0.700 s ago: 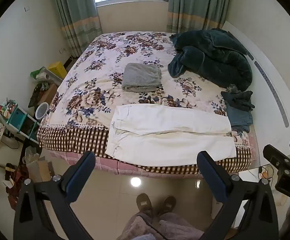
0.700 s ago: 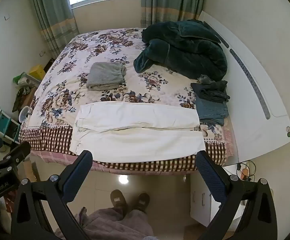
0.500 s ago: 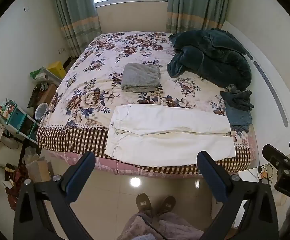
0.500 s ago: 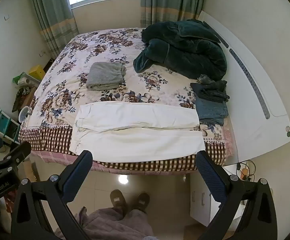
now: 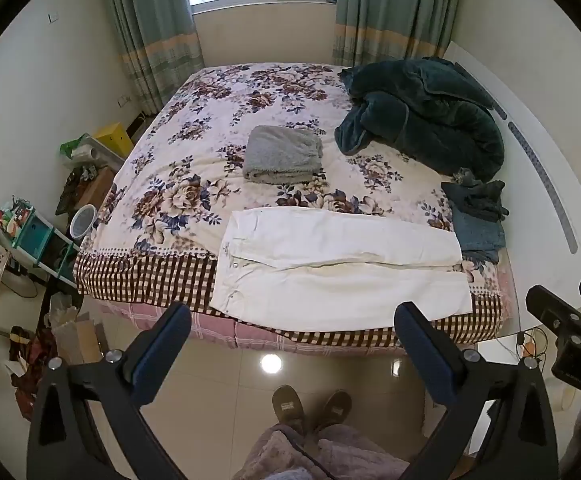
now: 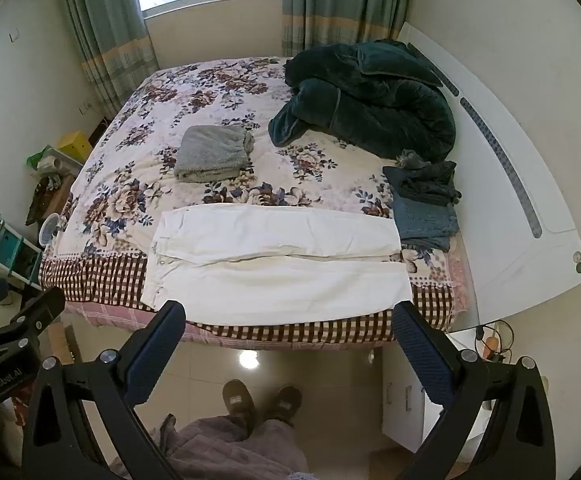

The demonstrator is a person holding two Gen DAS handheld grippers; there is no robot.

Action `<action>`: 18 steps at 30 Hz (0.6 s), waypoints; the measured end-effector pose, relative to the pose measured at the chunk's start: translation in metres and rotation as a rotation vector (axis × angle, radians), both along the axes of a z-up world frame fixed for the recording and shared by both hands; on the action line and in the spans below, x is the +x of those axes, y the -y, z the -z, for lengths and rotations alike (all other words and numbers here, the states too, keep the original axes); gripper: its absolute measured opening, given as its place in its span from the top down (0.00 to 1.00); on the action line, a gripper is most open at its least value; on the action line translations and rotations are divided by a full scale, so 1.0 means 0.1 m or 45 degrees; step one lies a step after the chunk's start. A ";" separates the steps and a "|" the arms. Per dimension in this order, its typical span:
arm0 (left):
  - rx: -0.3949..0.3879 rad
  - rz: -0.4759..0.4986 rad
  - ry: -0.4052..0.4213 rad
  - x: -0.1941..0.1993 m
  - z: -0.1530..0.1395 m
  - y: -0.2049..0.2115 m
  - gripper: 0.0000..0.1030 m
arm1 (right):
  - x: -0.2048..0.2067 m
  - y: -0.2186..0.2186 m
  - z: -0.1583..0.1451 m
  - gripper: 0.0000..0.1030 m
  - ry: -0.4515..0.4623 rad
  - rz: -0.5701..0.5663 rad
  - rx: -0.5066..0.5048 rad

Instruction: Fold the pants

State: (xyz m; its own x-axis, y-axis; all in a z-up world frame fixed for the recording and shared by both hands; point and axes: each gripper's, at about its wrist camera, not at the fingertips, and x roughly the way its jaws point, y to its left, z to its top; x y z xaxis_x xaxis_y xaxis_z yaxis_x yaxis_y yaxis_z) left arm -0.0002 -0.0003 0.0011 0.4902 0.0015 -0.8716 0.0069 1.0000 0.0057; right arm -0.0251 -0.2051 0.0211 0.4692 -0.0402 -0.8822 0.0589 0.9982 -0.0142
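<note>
White pants (image 5: 338,268) flat on bed (image 5: 210,152), w/ grey towel (image 5: 282,154).

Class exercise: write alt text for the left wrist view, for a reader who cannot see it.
White pants lie flat, unfolded, across the near edge of a floral bed. The open left gripper hovers above the floor, holding nothing.

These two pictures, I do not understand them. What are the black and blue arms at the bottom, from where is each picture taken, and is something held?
Each picture comes from a camera mounted on a hand-held gripper, looking forward along its two fingers. One shows the left gripper, the other the right gripper. Both are open and hold nothing. A person stands at the foot of a bed. On it lie white pants spread flat, a folded grey garment, a dark green blanket and a small pile of dark clothes.
</note>
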 end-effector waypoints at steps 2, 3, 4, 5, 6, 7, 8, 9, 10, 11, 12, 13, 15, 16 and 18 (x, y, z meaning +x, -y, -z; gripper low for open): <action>-0.006 0.001 0.002 0.00 0.00 0.00 0.00 | 0.00 0.00 0.01 0.00 -0.001 0.000 -0.002; -0.003 0.000 0.003 0.00 0.00 0.00 0.00 | 0.00 0.00 0.01 0.00 -0.003 -0.001 0.001; 0.001 0.002 0.005 0.00 0.00 0.00 0.00 | 0.00 0.00 0.02 0.00 -0.005 0.000 0.002; 0.002 0.004 0.005 0.00 0.00 0.01 0.00 | 0.00 -0.02 0.00 0.00 -0.006 0.000 0.002; 0.001 0.006 0.005 -0.01 -0.02 0.02 0.00 | 0.00 -0.03 0.00 0.00 -0.006 0.001 0.001; -0.001 0.008 0.005 0.00 -0.02 0.05 0.00 | -0.01 -0.03 0.00 0.00 -0.005 0.001 0.005; 0.003 0.007 0.007 0.00 -0.01 0.07 0.00 | 0.00 -0.03 0.00 0.00 -0.005 0.000 0.005; 0.005 0.009 0.008 0.01 -0.02 0.09 0.00 | -0.02 -0.02 -0.01 0.00 -0.005 0.000 0.005; 0.002 0.009 0.009 0.01 -0.02 0.12 0.00 | -0.03 -0.02 -0.01 0.00 -0.003 0.000 0.003; 0.001 0.007 0.010 0.01 -0.02 0.13 0.00 | -0.03 -0.02 -0.02 0.00 -0.002 -0.001 0.003; 0.002 0.010 0.013 0.00 -0.03 0.21 0.00 | -0.03 -0.01 -0.01 0.00 -0.003 -0.003 0.004; 0.002 0.011 0.011 0.01 -0.03 0.19 0.00 | -0.02 -0.01 -0.02 0.00 -0.002 -0.003 0.003; 0.000 0.011 0.014 0.03 -0.03 0.23 0.00 | -0.02 -0.01 -0.01 0.00 -0.003 -0.001 0.007; 0.002 0.010 0.014 0.03 -0.03 0.23 0.00 | -0.02 -0.01 -0.02 0.00 -0.003 -0.002 0.006; -0.001 0.011 0.014 0.03 -0.03 0.24 0.00 | -0.02 -0.01 -0.02 0.00 -0.004 -0.003 0.004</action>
